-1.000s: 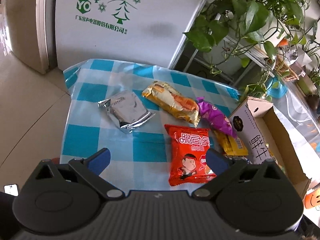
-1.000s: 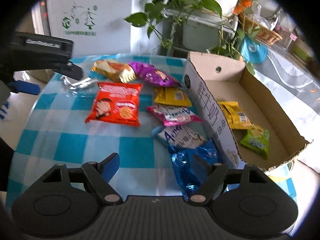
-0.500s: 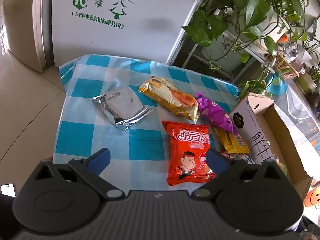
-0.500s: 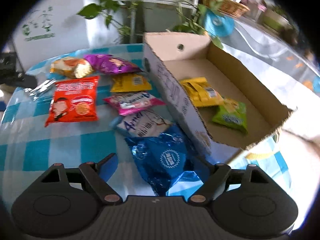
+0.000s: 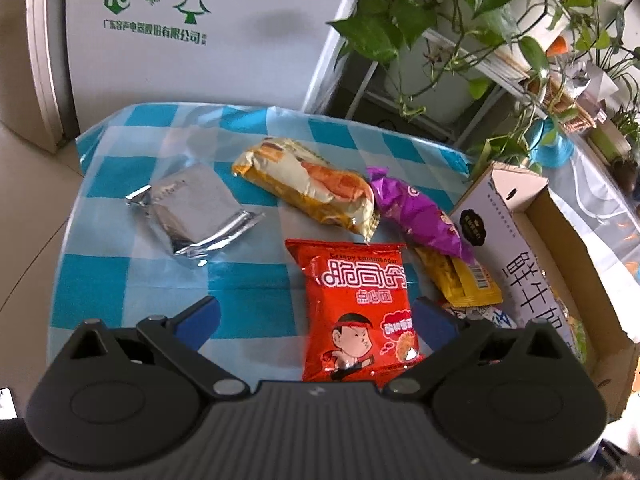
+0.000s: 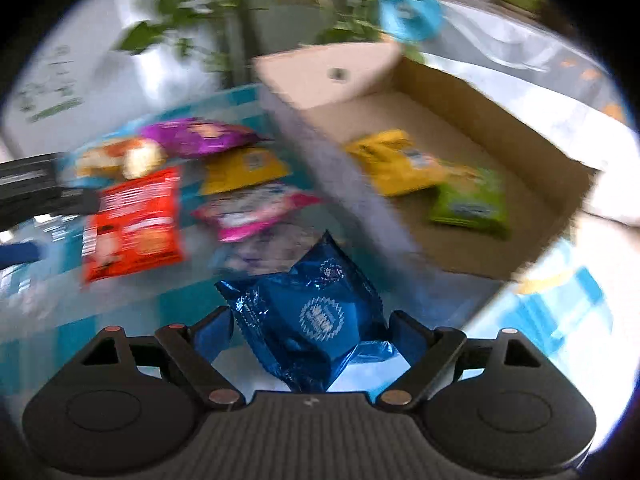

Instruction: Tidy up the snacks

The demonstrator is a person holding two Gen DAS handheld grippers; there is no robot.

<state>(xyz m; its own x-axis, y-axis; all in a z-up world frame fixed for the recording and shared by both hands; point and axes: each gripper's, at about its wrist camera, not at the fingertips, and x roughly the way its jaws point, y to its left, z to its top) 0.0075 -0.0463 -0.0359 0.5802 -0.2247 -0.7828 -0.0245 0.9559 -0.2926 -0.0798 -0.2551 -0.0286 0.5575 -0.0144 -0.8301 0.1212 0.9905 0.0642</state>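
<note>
My right gripper [image 6: 310, 332] is shut on a blue foil snack packet [image 6: 316, 316] and holds it above the table, left of the cardboard box [image 6: 520, 152]. The box holds a yellow packet [image 6: 396, 160] and a green packet [image 6: 472, 204]. My left gripper [image 5: 316, 320] is open above the table, with the red noodle packet [image 5: 360, 308] between its fingers. Beyond it lie a silver packet [image 5: 196, 212], an orange-yellow packet [image 5: 308, 184], a purple packet [image 5: 416, 212] and a small yellow packet [image 5: 460, 276]. The right wrist view is blurred.
The table has a blue-and-white checked cloth [image 5: 120, 168]. A white cabinet [image 5: 200, 32] stands behind it, and potted plants [image 5: 460, 8] on a shelf at the back right. A pink packet [image 6: 256, 208] lies near the box wall.
My right gripper closed on the blue packet and lifted it, swinging right toward the box. My left gripper moved slightly forward and lower over the red packet.
</note>
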